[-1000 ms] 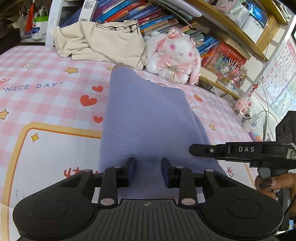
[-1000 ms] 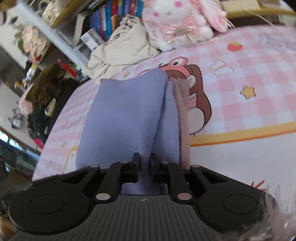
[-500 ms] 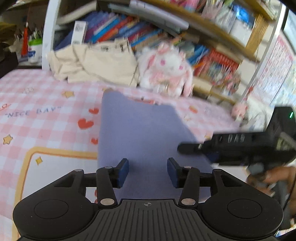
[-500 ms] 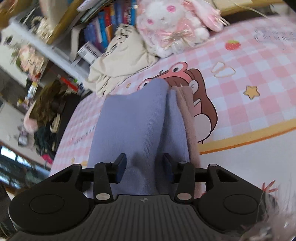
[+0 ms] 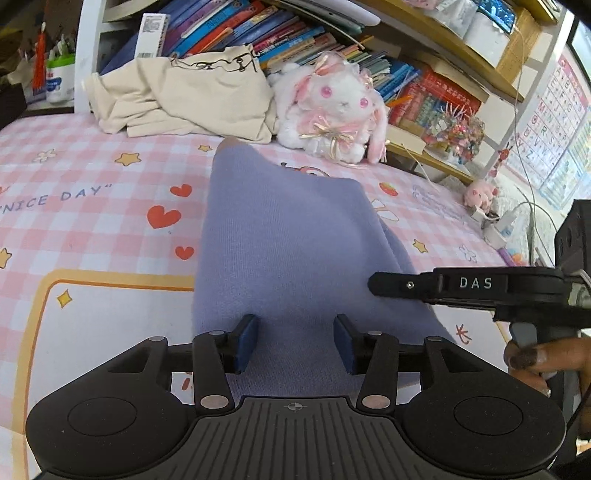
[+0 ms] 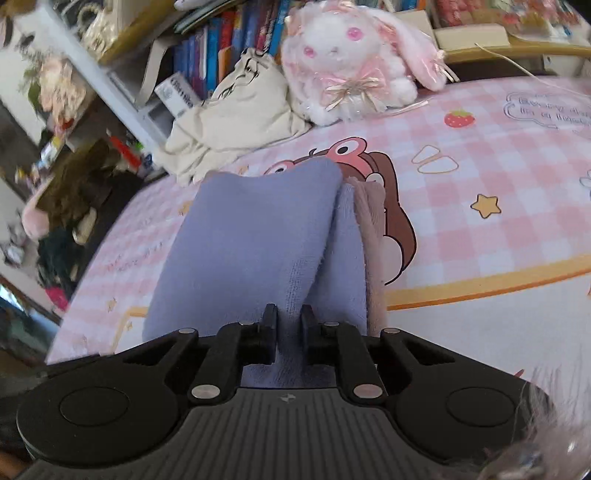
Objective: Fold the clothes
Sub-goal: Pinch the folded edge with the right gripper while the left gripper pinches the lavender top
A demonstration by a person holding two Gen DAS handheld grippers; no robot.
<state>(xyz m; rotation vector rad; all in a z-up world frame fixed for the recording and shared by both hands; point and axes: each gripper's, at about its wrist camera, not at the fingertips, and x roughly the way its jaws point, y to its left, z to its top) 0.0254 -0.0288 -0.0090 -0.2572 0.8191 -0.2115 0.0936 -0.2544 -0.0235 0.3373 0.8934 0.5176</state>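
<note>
A folded lavender garment [image 5: 288, 229] lies lengthwise on the pink checked mat [image 5: 92, 221]. My left gripper [image 5: 295, 332] hovers over its near end, jaws opening, with the cloth below and between the blue pads but not pressed. From the right, my right gripper [image 5: 384, 284] reaches onto the garment's right edge, held by a hand [image 5: 535, 362]. In the right wrist view the right gripper [image 6: 289, 321] has its jaws closing, pinched on a raised fold of the lavender garment [image 6: 251, 236]. A beige-pink layer [image 6: 369, 229] shows along that garment's right side.
A white and pink plush rabbit [image 5: 332, 110] and a crumpled cream garment [image 5: 192, 99] sit at the far edge of the mat. Bookshelves [image 5: 295, 33] packed with books stand behind them. Cables and small items [image 5: 498, 221] lie at the right.
The left jaws have spread wider over the cloth. The right jaws opened half a second ago and have closed again on a fold of the lavender garment.
</note>
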